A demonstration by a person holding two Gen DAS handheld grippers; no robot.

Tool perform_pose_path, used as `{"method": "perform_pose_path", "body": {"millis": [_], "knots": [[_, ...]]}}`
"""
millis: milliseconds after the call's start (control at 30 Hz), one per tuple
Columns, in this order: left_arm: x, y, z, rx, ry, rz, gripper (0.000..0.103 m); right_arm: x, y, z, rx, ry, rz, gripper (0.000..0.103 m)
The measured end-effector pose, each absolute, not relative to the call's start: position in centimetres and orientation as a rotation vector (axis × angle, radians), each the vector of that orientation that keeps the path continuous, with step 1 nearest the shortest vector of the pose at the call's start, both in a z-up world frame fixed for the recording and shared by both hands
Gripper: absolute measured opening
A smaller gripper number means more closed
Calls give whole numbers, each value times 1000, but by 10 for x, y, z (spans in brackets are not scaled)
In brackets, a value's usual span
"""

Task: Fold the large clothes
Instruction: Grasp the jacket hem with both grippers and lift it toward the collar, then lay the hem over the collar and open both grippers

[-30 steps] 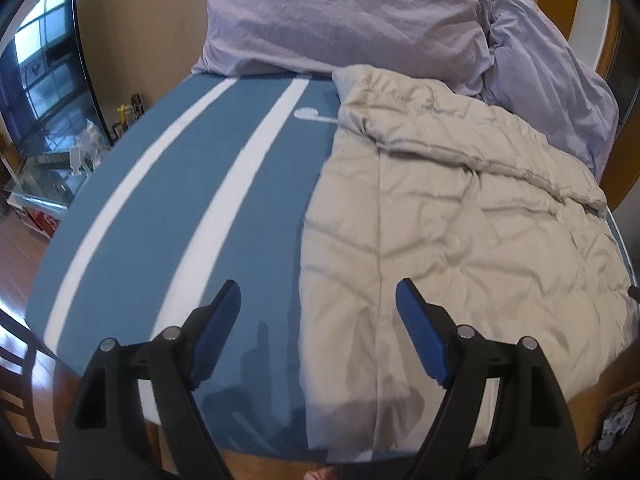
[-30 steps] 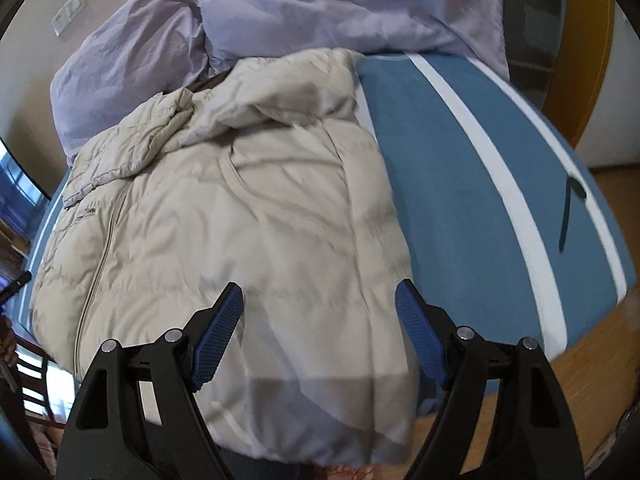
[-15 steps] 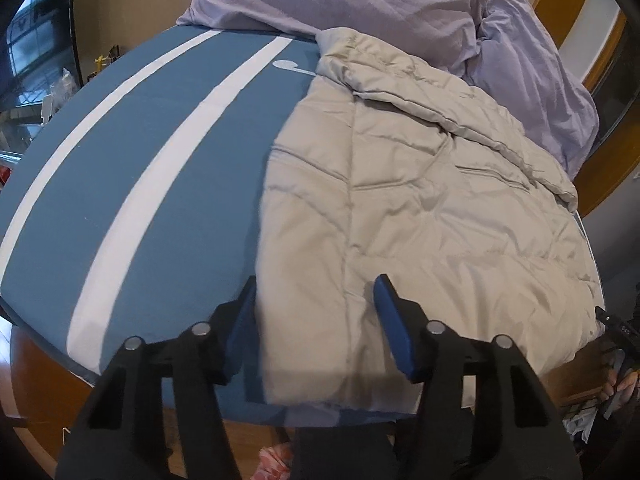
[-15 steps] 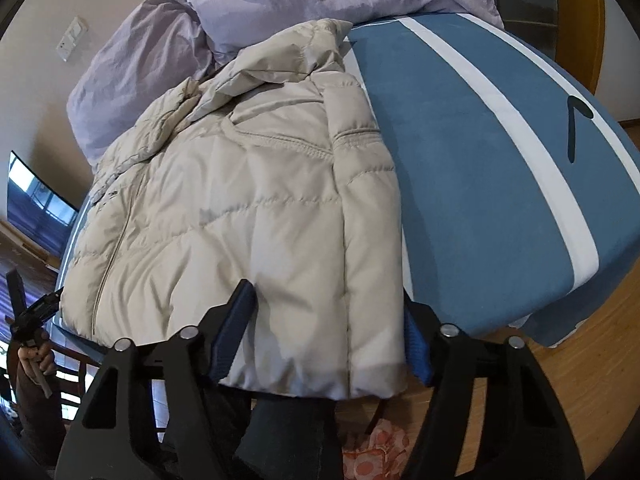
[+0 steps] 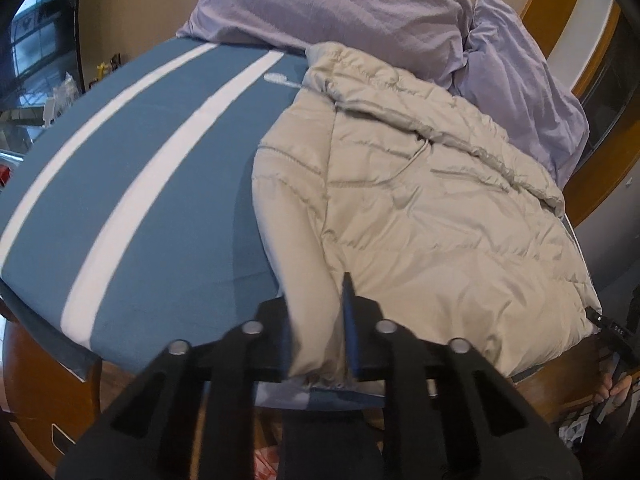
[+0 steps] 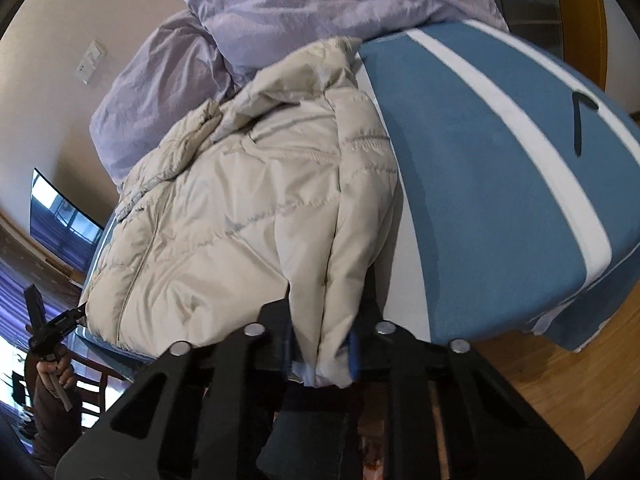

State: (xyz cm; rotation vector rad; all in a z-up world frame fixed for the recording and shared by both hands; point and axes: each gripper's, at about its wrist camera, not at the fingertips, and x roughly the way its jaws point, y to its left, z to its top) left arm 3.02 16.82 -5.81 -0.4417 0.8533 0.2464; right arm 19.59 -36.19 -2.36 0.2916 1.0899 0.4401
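A beige puffer jacket [image 5: 420, 208] lies spread on a blue bed cover with white stripes [image 5: 132, 168], its collar toward the pillows. My left gripper [image 5: 316, 320] is shut on the jacket's near hem at its left corner, with fabric bunched between the blue pads. In the right wrist view the same jacket [image 6: 240, 220] shows with its zipper on the left. My right gripper [image 6: 320, 344] is shut on the hem at the jacket's right corner. The other gripper [image 6: 52, 328] shows far left there, at the jacket's far corner.
Two lilac pillows [image 5: 340, 0] lie at the head of the bed, behind the jacket. The blue cover [image 6: 500, 184] ends at the bed edge over a wooden floor [image 6: 560, 400]. A dark screen [image 6: 64, 208] stands by the wall. A chair [image 6: 92, 384] stands near the bed corner.
Both grippers came down to the near hem and closed from wide open onto the jacket's two bottom corners. The fabric is now bunched between each pair of pads.
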Motion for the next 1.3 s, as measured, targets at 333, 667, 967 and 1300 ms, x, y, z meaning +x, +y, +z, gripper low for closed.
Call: {"method": "perform_pose_path", "body": {"millis": [333,667,967,1300], "knots": [[40,166,-9,-393,747,277,14,212,-347,22,208,962,418,14],[80,180,48,-375,643,322,13,256,-323,77,149,829,376,14],[142,204,84,-367,599,378,11,325,-289,101,113,775,346,14],[240,226,89,-335,611,417,10,420,-253,89,102,781,292,14]]}}
